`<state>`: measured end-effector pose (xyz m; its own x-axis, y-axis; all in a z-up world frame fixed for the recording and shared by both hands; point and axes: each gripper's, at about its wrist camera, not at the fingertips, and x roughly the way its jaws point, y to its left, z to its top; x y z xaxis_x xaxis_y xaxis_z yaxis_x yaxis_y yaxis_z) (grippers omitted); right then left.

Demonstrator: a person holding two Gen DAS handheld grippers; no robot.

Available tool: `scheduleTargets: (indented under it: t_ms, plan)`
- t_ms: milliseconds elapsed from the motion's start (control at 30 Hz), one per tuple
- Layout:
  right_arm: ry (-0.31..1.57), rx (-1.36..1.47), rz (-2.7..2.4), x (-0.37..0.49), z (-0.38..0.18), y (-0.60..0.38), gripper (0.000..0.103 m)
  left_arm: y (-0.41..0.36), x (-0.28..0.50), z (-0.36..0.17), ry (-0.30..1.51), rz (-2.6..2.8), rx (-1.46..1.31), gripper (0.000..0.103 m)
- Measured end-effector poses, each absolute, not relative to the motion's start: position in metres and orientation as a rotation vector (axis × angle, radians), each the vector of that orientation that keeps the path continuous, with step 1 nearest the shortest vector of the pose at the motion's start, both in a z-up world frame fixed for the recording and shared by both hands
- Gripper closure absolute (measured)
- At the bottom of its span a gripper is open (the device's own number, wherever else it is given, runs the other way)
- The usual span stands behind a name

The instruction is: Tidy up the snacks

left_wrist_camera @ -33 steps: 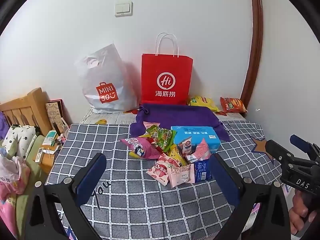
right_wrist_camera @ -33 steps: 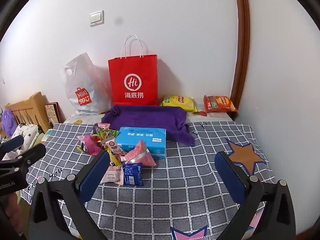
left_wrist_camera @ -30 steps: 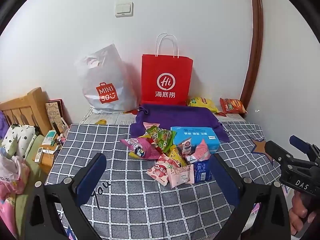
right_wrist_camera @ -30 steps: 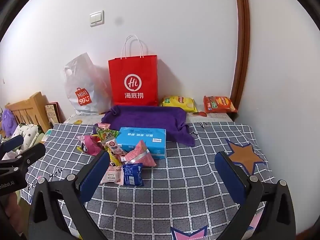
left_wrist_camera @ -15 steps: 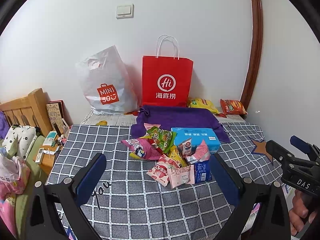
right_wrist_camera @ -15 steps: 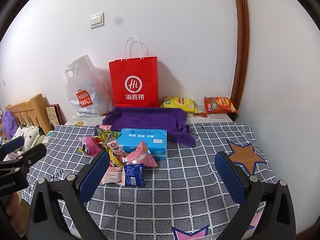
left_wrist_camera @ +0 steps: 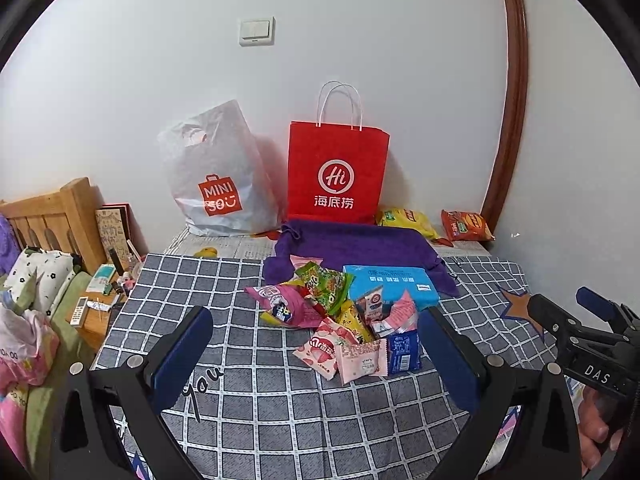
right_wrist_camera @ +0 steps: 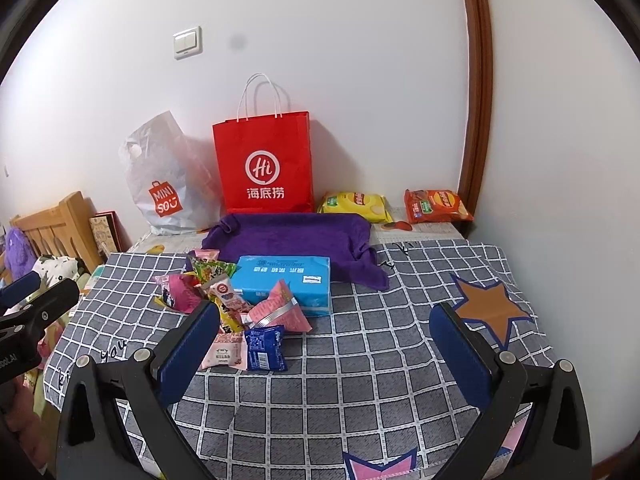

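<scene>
A pile of small snack packets (left_wrist_camera: 340,324) lies on the grey checked cloth (left_wrist_camera: 240,360), against a light blue box (left_wrist_camera: 390,285). The pile (right_wrist_camera: 240,320) and the blue box (right_wrist_camera: 284,282) show in the right wrist view too. A purple towel (left_wrist_camera: 360,246) lies behind them. My left gripper (left_wrist_camera: 316,356) is open and empty, held above the cloth in front of the pile. My right gripper (right_wrist_camera: 326,344) is open and empty, to the right of the pile. A dark blue packet (right_wrist_camera: 264,346) lies nearest it.
A red paper bag (left_wrist_camera: 336,172) and a white plastic bag (left_wrist_camera: 218,176) stand against the wall. A yellow chip bag (right_wrist_camera: 354,205) and a red chip bag (right_wrist_camera: 436,205) lie at the back right. A wooden bed frame (left_wrist_camera: 52,216) and clutter are at the left.
Both grippers have risen and tipped slightly, so the scene sits a little lower in both views. Nothing on the cloth has moved.
</scene>
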<state>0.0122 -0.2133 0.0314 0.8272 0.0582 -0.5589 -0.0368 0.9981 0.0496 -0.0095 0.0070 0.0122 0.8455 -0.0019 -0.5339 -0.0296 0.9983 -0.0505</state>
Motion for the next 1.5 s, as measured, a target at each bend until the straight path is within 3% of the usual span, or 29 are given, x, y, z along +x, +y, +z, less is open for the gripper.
scheduleTargets:
  t_ms: [1500]
  plan:
    - [0.560, 0.046, 0.053, 0.015, 0.035, -0.208, 0.000, 0.005, 0.005, 0.002, 0.580, -0.017, -0.041, 0.001]
